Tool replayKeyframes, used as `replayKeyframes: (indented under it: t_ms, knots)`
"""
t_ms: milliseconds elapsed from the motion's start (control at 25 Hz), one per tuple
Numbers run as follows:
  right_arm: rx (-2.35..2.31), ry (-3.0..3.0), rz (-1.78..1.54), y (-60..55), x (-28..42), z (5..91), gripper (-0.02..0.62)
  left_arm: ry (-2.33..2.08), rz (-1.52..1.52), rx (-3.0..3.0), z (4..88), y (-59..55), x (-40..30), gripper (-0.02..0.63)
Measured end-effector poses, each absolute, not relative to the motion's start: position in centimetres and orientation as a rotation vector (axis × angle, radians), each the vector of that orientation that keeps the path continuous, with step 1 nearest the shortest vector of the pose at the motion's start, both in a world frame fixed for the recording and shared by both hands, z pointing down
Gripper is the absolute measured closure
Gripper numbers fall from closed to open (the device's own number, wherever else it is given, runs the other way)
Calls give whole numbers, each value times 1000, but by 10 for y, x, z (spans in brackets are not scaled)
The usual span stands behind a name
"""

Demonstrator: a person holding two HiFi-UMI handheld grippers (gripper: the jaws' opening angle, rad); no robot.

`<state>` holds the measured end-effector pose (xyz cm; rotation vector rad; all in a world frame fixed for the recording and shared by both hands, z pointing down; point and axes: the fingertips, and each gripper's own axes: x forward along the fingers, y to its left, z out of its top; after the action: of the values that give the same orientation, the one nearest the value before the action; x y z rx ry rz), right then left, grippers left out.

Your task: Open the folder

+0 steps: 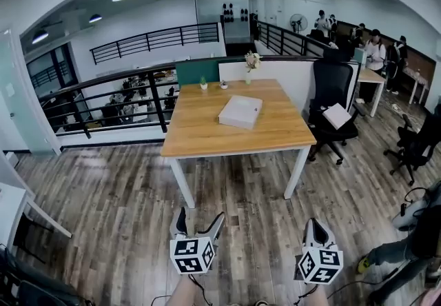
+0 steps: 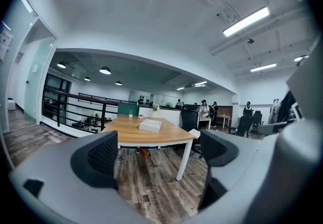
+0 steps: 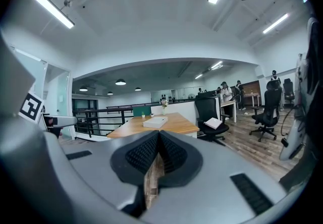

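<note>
I am standing back from the light wooden table with white legs (image 1: 207,138), and both tools are hanging low in front of me over the grey-brown plank floor (image 1: 124,208), well apart from the work. The flat white closed folder (image 1: 240,111) is lying on the tabletop near its middle, a little toward the far side. Its cover is down, so I judge that the opening is not yet begun.

I am holding the left gripper (image 1: 200,219) with its jaws spread wide and nothing between them; through the gap I am seeing only floor and one table leg. That wide stance, I judge, is readying it to catch the thin edge of the cover. The right gripper (image 1: 315,226) is sitting with its ribbed pads pressed together, showing only a sliver of floor, and it is gripping nothing. Closed like that, it could be serving to pin the folder's back down while the other lifts.

Both tools are pointing roughly level at the table, which is placing the folder near the centre of each gripper view. A black office chair (image 1: 333,87) is standing just beside the table's right side, off my straight path. Closing that gap is what I am needing to do first.
</note>
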<state>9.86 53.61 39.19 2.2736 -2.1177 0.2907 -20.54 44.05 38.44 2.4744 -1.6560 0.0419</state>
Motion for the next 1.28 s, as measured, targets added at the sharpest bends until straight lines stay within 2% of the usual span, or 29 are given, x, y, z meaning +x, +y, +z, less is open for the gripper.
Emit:
replayKeyframes:
  t_ms: [520, 1280]
  knots:
    - [2313, -2029, 356, 511, 96, 416, 594, -1613, 76, 2459, 419, 398, -209, 103]
    - [2205, -2121, 317, 290, 155, 392, 594, -1708, 37, 2371, 405, 199, -158, 103]
